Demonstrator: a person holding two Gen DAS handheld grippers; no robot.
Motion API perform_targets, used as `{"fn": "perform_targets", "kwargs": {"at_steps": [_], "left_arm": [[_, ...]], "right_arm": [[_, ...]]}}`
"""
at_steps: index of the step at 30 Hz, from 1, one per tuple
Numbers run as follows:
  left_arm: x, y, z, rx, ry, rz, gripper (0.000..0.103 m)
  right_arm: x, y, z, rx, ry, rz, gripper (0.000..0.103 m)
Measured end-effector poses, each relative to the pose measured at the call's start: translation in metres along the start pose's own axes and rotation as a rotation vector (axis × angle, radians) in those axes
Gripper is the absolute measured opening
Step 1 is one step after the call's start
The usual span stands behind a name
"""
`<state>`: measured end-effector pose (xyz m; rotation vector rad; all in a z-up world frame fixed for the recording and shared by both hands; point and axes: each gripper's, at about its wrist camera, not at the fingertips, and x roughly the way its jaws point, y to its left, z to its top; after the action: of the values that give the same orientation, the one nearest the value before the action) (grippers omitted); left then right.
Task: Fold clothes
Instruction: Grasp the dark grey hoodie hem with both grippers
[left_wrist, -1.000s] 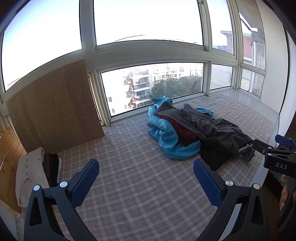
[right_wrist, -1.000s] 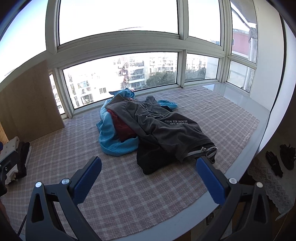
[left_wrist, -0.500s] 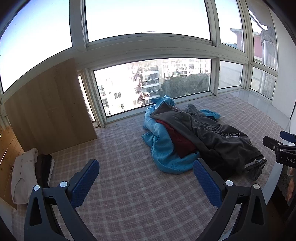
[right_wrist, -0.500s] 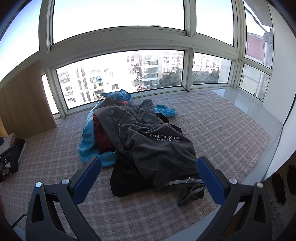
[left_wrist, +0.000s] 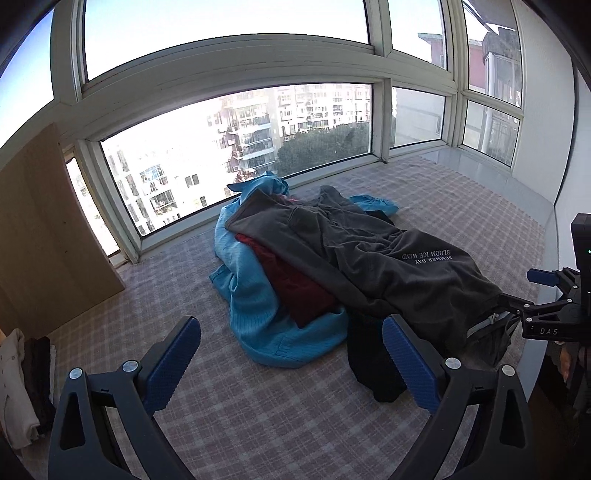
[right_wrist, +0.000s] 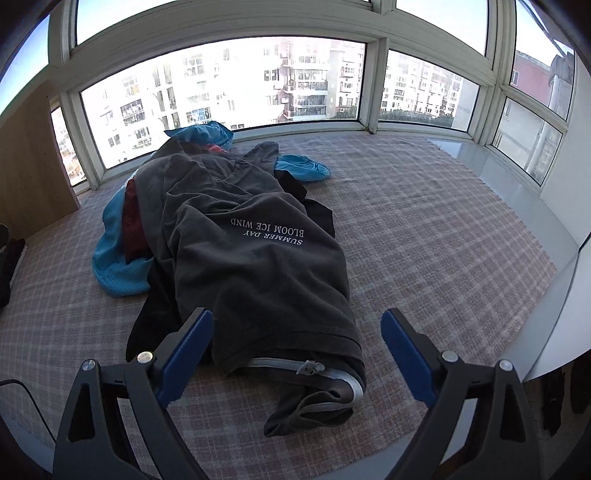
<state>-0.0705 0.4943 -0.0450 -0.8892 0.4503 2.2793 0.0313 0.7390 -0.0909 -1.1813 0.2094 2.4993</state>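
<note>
Still the reach-in step: dark grey printed t-shirt (right_wrist: 258, 266) atop the clothes heap on the checked mat, right tool (right_wrist: 297, 358) closing over its hem, nothing pinched; left tool (left_wrist: 291, 363) wide open. Next: grab, lift clear.

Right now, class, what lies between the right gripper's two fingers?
In the right wrist view, the right gripper, its jaws closing but not yet touching, frames the near end of the grey garment, including a zipper pull, on the checked cloth.

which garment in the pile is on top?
The dark grey one with white "SUMMER DAY BLOOM ICE WIND" lettering; the blue, maroon and black pieces lie under it.
</note>
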Motion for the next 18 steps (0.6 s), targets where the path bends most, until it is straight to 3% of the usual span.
{"fn": "perform_targets", "kwargs": {"at_steps": [7, 16, 17, 18], "left_arm": [[0.06, -0.081, -0.003, 0.203, 0.101, -0.134, 0.094], [0.116, -0.137, -0.01, 0.359, 0.188, -0.16, 0.093], [0.119, -0.142, -0.01, 0.378, 0.194, -0.155, 0.091], [0.123, -0.147, -0.011, 0.399, 0.202, -0.145, 0.079]], "right_arm": [[0.029, -0.042, -0.04, 0.061, 0.117, -0.01, 0.092], [0.052, -0.046, -0.055, 0.083, 0.167, 0.048, 0.085], [0.051, -0.045, -0.057, 0.082, 0.167, 0.05, 0.082], [0.051, -0.044, -0.058, 0.083, 0.171, 0.054, 0.078]]}}
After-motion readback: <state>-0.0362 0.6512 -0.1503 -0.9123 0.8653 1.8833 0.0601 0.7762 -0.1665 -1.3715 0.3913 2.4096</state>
